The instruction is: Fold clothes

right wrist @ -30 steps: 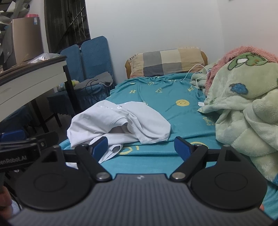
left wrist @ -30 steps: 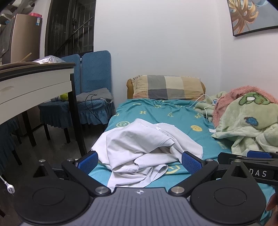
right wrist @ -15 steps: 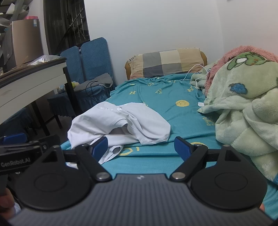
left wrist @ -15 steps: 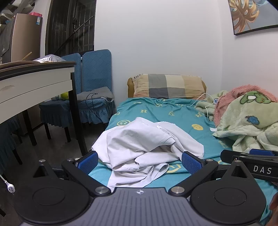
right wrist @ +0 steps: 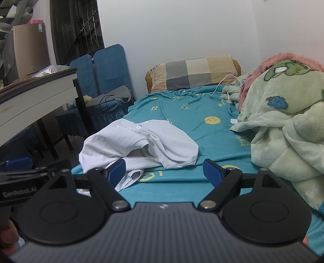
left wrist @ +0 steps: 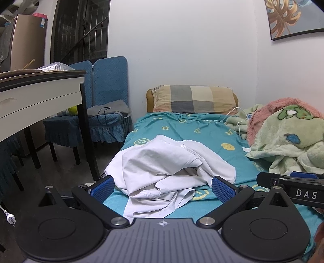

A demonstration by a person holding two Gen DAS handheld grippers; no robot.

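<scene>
The left gripper (left wrist: 163, 185) hovers at the foot of the bed with its blue-padded fingers (left wrist: 102, 189) spread wide, nothing between them. The right gripper (right wrist: 165, 171) is spread just as wide and also holds nothing; its fingers (right wrist: 211, 172) frame bare sheet and the near edge of the cloth. Each gripper shows at the edge of the other's view — the right one at the far right of the left wrist view, the left one at the far left of the right wrist view.

The white garment (left wrist: 166, 172) lies crumpled in a loose heap on the near left part of the teal bedsheet (left wrist: 202, 131), close to the bed's left edge, with one fold drooping toward the foot. In the right wrist view the same garment (right wrist: 141, 145) sits ahead and to the left of the gripper, apart from both fingers. The sheet (right wrist: 192, 117) is printed with yellow smiley faces and letters.

A checked pillow (left wrist: 192, 99) rests at the head of the bed against the wall. A pale green fleece blanket (right wrist: 283, 125) with cartoon patches is piled along the bed's right side, a pink blanket (left wrist: 283, 103) bunched beside it, and a white cable (right wrist: 226, 83) trails over the sheet near the pillow. Left of the bed stand a white table (left wrist: 40, 95) and blue-covered chairs (left wrist: 109, 85) — a dark cable lies on one seat. A framed leaf picture (left wrist: 291, 18) hangs on the wall at upper right.
</scene>
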